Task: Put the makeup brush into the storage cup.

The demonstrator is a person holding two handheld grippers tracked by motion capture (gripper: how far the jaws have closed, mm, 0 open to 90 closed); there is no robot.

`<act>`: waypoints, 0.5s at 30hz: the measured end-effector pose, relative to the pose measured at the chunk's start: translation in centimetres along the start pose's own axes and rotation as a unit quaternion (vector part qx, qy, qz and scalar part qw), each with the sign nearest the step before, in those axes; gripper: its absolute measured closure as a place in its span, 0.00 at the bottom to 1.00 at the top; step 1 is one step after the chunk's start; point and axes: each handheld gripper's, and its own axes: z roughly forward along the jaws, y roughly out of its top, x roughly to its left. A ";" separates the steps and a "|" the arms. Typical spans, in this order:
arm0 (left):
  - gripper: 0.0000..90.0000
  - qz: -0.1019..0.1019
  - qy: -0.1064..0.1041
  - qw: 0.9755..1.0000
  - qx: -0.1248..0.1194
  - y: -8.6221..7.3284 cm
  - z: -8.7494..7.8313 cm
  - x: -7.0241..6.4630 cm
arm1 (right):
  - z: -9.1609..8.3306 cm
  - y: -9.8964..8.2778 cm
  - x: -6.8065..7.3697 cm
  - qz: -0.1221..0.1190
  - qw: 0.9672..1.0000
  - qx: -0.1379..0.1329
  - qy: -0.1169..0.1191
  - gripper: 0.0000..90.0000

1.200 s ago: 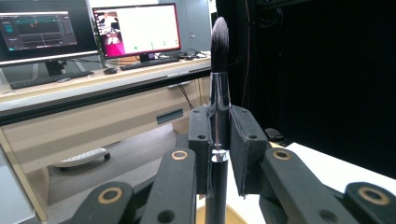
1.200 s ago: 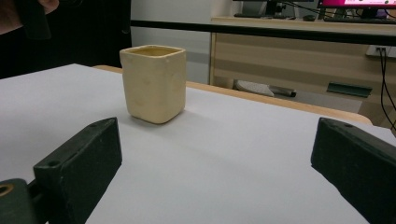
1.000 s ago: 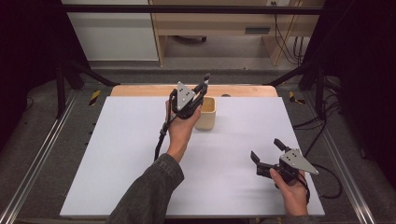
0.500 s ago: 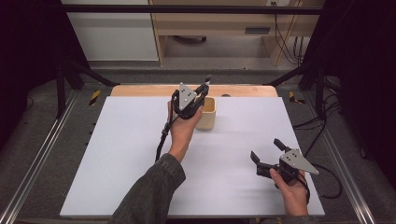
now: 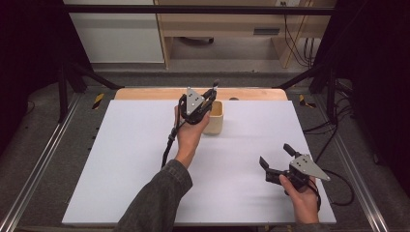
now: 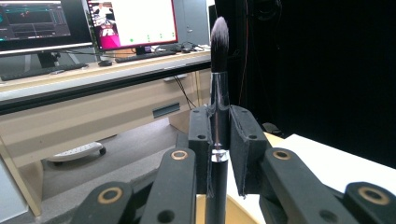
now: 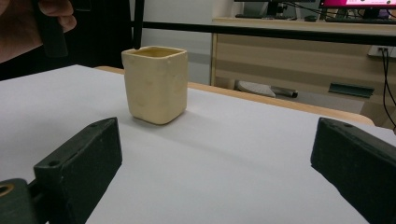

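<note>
Basically, high view: left gripper point(image 5: 209, 100) clamps a makeup brush point(image 5: 214, 87) upright over the cream cup point(image 5: 215, 117) near the table's point(image 5: 121, 159) far edge, lined up to drop in. Left gripper view: bristles up, pads point(image 6: 200, 140) tight on the ferrule. Right gripper view: jaws wide, empty, parked near the front-right corner.

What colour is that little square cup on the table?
Pale cream-yellow. The cup shows best in the right gripper view.
</note>
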 end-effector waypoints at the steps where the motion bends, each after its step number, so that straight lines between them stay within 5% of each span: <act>1: 0.88 0.000 -0.001 1.000 0.000 0.0 0.0 0.0 | 0.0 0.0 0.0 0.000 1.000 0.000 0.000 0.03; 15: 0.88 0.007 -0.004 1.000 0.013 -1.1 0.2 0.1 | 0.0 0.0 0.0 -0.002 1.000 0.000 0.000 0.03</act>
